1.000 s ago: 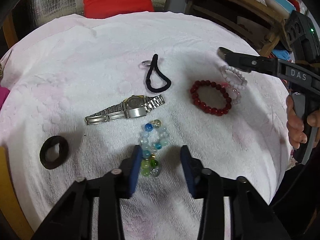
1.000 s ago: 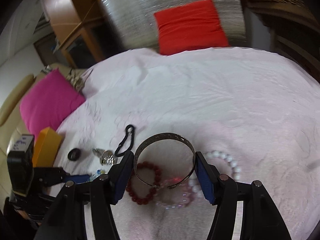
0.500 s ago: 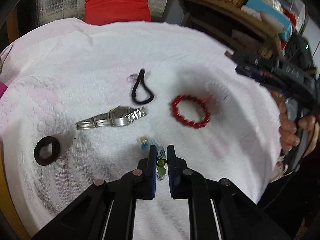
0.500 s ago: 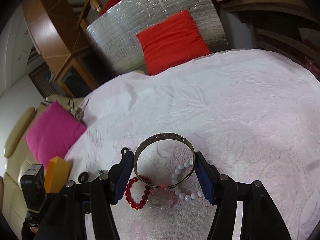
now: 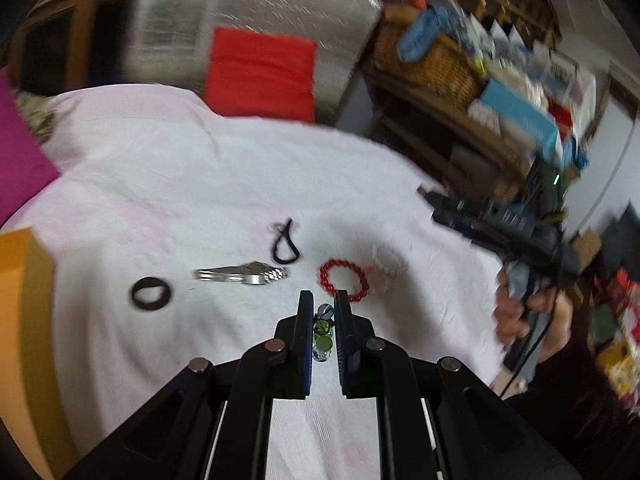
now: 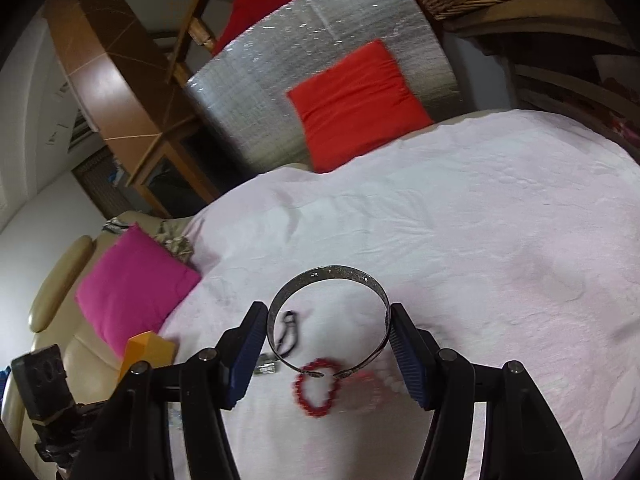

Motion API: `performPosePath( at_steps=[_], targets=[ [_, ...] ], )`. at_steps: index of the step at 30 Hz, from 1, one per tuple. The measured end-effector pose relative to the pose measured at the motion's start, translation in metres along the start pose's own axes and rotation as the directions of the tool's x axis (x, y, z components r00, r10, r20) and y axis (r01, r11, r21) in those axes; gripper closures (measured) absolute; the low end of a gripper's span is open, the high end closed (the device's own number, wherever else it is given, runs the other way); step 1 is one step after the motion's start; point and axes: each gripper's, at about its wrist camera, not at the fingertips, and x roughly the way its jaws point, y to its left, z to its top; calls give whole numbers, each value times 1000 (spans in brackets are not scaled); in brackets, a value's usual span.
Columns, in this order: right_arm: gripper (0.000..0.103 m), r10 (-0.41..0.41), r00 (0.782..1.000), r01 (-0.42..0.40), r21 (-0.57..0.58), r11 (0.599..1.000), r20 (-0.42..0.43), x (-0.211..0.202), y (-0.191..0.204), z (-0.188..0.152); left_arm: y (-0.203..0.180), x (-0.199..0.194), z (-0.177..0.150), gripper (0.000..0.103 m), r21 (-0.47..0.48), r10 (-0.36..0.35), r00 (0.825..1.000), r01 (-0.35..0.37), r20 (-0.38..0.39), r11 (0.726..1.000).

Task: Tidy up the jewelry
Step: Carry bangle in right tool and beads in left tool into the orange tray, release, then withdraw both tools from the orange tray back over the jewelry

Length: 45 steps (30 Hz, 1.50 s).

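Note:
My left gripper (image 5: pixel 323 312) is shut on a glass bead bracelet (image 5: pixel 323 330) of green and blue beads, held above the white cloth (image 5: pixel 200 184). My right gripper (image 6: pixel 328 320) is shut on a silver cuff bangle (image 6: pixel 328 276), held above the cloth (image 6: pixel 480 240). On the cloth lie a red bead bracelet (image 5: pixel 344 280), a pale pink bead bracelet (image 5: pixel 386 260), a silver watch (image 5: pixel 244 274), a black cord loop (image 5: pixel 285 242) and a black ring (image 5: pixel 151 294). The red bracelet (image 6: pixel 318 388) and the cord (image 6: pixel 289 330) also show below the bangle.
An orange box (image 5: pixel 20 320) stands at the left edge. A magenta cushion (image 6: pixel 132 284) and a red cushion (image 6: pixel 356 96) lie beyond the cloth. Cluttered shelves with a wicker basket (image 5: pixel 428 60) stand at the right.
My left gripper closed on the glass bead bracelet and lifted it off the cloth. My right gripper rose and pulled back with the bangle still in it.

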Motion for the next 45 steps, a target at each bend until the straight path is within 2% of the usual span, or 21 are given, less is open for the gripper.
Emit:
performPosePath(
  at_steps=[5, 9, 11, 14, 18, 20, 22, 24, 26, 27, 32, 35, 37, 42, 44, 45],
  targets=[
    [39, 67, 996, -71, -82, 994, -51, 15, 53, -18, 16, -62, -17, 93, -57, 88, 995, -85, 53, 995],
    [39, 130, 983, -151, -169, 974, -128, 35, 116, -45, 41, -122, -27, 93, -125, 160, 982, -147, 100, 981],
    [39, 180, 968, -215, -203, 955, -176, 44, 152, -59, 51, -154, -34, 93, -143, 216, 968, -197, 127, 970],
    [39, 244, 937, -303, -236, 923, -251, 62, 211, -82, 71, -197, -46, 93, -180, 259, 952, -228, 167, 957],
    [39, 288, 893, -394, -291, 872, -347, 88, 289, -108, 100, -225, -65, 93, -222, 316, 934, -277, 168, 935],
    [39, 284, 874, -418, -310, 854, -394, 102, 320, -120, 121, -225, -77, 93, -250, 354, 925, -313, 139, 916],
    [39, 260, 859, -422, -323, 847, -441, 123, 348, -129, 146, -218, -91, 93, -295, 363, 926, -319, 107, 901],
    [39, 216, 851, -411, -349, 842, -479, 146, 372, -139, 168, -208, -101, 93, -333, 376, 925, -335, 63, 881],
    [39, 173, 833, -402, -360, 842, -525, 171, 388, -148, 184, -194, -110, 93, -353, 382, 924, -351, 20, 868],
    [39, 145, 831, -387, -369, 845, -538, 183, 395, -152, 190, -188, -113, 93, -354, 394, 919, -368, 0, 860],
    [39, 30, 800, -329, -397, 857, -599, 232, 412, -178, 214, -160, -123, 93, -359, 419, 905, -415, -71, 836],
    [39, -21, 781, -301, -406, 863, -624, 259, 418, -183, 226, -149, -127, 93, -367, 418, 903, -424, -99, 828],
    [39, -53, 773, -283, -418, 863, -632, 270, 420, -185, 234, -141, -129, 93, -370, 429, 894, -444, -127, 816],
    [38, -118, 734, -247, -424, 871, -669, 292, 420, -192, 250, -127, -132, 93, -396, 435, 881, -472, -184, 788],
    [37, -102, 738, -249, -410, 878, -667, 288, 420, -188, 255, -121, -133, 93, -403, 435, 875, -483, -212, 777],
    [37, -88, 752, -248, -404, 881, -653, 284, 418, -184, 257, -119, -133, 92, -404, 442, 867, -498, -230, 767]
  ],
)
